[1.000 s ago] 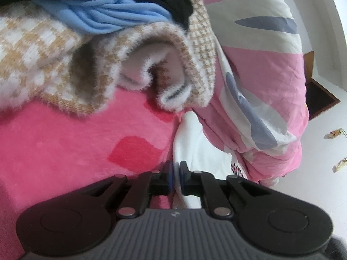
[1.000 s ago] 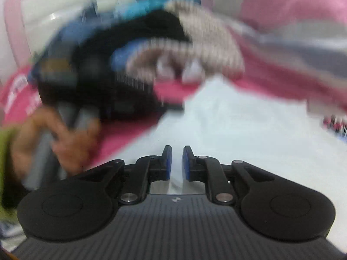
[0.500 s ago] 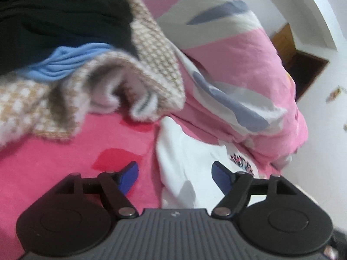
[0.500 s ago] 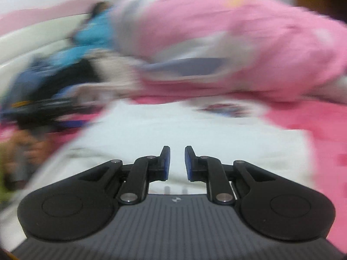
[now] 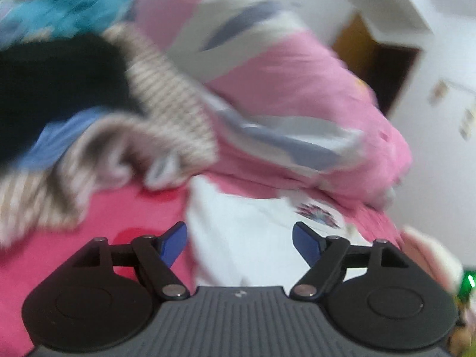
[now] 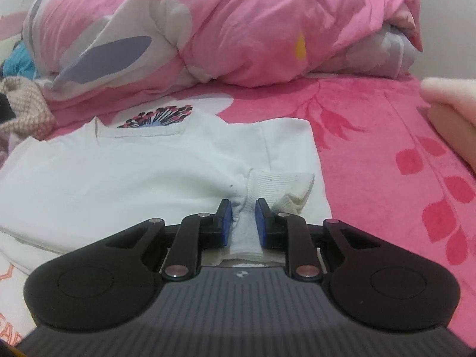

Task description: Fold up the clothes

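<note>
A white garment (image 6: 125, 172) with a colourful print near its collar lies flat on the pink bedspread (image 6: 386, 154). Its ribbed cuff (image 6: 285, 187) is bunched at the near right corner. My right gripper (image 6: 241, 211) is shut on a fold of that white fabric beside the cuff. In the blurred left wrist view the same white garment (image 5: 238, 232) lies ahead, and my left gripper (image 5: 239, 235) hovers over its near edge, open, with nothing between its blue pads.
A heaped pink duvet (image 6: 238, 26) lies along the far side. A pile of clothes, with a beige checked knit (image 5: 166, 113), a black piece and blue pieces, sits at the left. A pale pink object (image 6: 455, 113) pokes in at the right edge.
My left gripper let go of the white fabric and opened wide, then drew back. My right gripper swung right across the garment and now holds fabric by the cuff.
</note>
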Motion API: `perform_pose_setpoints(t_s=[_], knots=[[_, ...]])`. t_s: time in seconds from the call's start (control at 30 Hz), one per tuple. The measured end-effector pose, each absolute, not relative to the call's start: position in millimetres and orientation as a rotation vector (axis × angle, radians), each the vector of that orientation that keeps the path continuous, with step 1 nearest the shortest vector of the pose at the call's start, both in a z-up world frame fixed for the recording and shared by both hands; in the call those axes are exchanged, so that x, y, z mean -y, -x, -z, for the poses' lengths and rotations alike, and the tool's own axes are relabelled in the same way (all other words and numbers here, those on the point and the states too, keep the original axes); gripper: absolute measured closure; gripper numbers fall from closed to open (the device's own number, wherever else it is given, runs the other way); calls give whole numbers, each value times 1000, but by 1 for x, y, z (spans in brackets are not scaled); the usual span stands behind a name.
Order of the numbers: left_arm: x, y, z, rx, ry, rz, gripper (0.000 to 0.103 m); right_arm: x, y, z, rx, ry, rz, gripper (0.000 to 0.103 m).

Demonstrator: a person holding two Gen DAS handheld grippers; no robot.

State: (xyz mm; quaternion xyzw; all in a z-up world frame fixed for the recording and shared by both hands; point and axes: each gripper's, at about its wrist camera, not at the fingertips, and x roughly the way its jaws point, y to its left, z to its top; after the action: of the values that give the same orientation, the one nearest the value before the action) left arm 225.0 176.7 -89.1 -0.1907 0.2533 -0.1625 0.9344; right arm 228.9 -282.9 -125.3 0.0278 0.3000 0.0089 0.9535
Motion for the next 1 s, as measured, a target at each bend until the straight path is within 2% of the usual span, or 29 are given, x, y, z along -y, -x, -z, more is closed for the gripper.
perform_pose_setpoints(t_s=[0.27, 0.4, 0.6, 0.8, 0.87, 0.93, 0.97, 1.0], knots=[[-111, -199, 79, -547, 165, 470, 0, 281, -223, 125, -604, -28, -7, 86], [-81, -211, 113, -679, 4, 326, 0, 278, -222, 125, -599, -7, 1, 86], [-66, -204, 118, -671, -96, 271, 0, 273, -221, 124, -597, 33, 14, 84], [-65, -205, 118, -674, -110, 264, 0, 267, -221, 122, -593, 80, 44, 76], [-64, -204, 118, -674, -116, 262, 0, 268, -221, 122, -591, 73, 53, 69], [-63, -205, 118, -673, -119, 261, 0, 269, -220, 122, -590, 72, 88, 42], [-63, -205, 118, -673, -121, 261, 0, 269, -221, 122, -595, 72, 121, 32], [-63, -205, 118, -673, -120, 261, 0, 271, -222, 122, -604, 62, 160, 14]])
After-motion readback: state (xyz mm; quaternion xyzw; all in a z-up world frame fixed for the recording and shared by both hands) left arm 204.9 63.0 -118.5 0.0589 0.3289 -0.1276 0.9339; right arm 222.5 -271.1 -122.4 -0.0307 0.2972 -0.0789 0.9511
